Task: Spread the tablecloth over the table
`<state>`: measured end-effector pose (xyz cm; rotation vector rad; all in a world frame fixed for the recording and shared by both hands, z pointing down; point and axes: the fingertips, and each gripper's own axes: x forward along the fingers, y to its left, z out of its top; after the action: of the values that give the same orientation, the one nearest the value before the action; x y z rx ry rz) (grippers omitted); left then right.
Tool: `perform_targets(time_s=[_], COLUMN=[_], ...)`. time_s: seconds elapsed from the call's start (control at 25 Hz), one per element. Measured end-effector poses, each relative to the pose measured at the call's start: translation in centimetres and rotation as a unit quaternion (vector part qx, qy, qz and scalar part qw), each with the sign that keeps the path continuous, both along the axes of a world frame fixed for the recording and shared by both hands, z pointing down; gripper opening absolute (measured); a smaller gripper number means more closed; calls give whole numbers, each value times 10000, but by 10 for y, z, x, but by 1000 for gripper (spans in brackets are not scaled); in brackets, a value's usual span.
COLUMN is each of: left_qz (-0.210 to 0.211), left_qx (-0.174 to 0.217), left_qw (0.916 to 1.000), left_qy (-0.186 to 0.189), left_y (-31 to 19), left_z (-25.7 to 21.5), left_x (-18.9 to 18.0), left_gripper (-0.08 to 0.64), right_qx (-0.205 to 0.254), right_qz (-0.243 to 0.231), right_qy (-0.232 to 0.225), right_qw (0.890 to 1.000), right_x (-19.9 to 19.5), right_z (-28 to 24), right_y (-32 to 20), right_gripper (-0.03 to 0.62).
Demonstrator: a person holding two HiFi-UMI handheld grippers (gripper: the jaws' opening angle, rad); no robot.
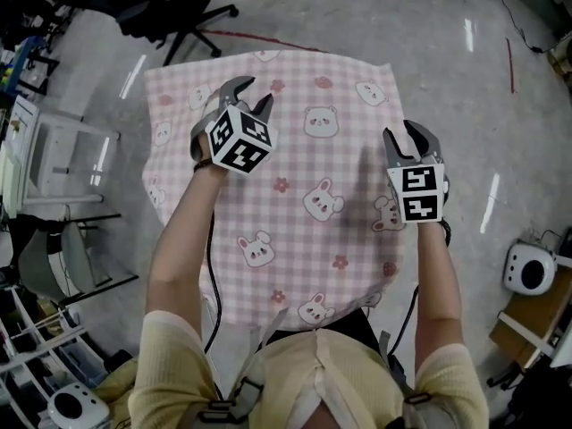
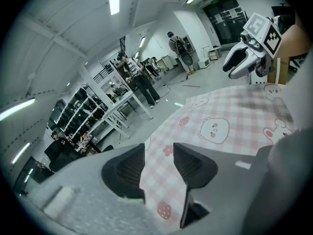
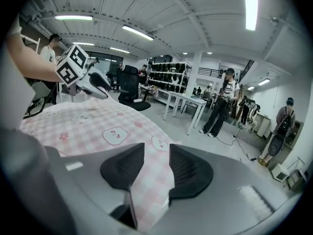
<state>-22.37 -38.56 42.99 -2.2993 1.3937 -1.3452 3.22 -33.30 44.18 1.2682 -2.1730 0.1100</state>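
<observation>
1. Left tool: jaws apart, gripping nothing; cloth lies below and ahead.
2. Right tool: jaws apart, likewise empty.
3. Tablecloth: pink-and-white check, printed bears and rabbits; draped flat beneath both tools, covering the worktop, edges hanging.
4. Handling, judged: light, soft, limp, creases readily; pinch at a hem or corner.

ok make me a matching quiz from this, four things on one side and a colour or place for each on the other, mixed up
1 tablecloth
2 left claw
3 right claw
4 office chair

a black, on the floor beyond the tablecloth
b pink checks with animal faces
c over the tablecloth's far left part
d at the tablecloth's right edge

Pairs: 1-b, 2-c, 3-d, 4-a
</observation>
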Motion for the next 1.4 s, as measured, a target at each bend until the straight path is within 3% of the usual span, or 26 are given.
perform_targets(time_s=[0.28,0.56,0.88,1.08,1.4], left_qz=[-130,-413,-559,-761,-892], left_qx=[42,-108,-50,-80,-30], left_qw=[9981,9864,9791,9671,9560], left_qy=[595,1586,1955,2425,2796], left_y=[54,119,185,219,265], left_z=[-27,-39,-63,-73,-89], left_x=[4,8,0,-3,-13], left_gripper=[190,172,135,135,133], right_qx=[-7,-35,-133,-85,-64], right_qz=[69,48,63,16,8], right_qy=[-306,-498,-881,-950,-1034], right_qw=[9995,9987,9960,9954,9946], right_x=[-7,-15,-30,-36,-45], right_z=[-22,-39,-55,-70,-87], right_y=[41,88,139,166,202], right_gripper=[153,144,130,126,123])
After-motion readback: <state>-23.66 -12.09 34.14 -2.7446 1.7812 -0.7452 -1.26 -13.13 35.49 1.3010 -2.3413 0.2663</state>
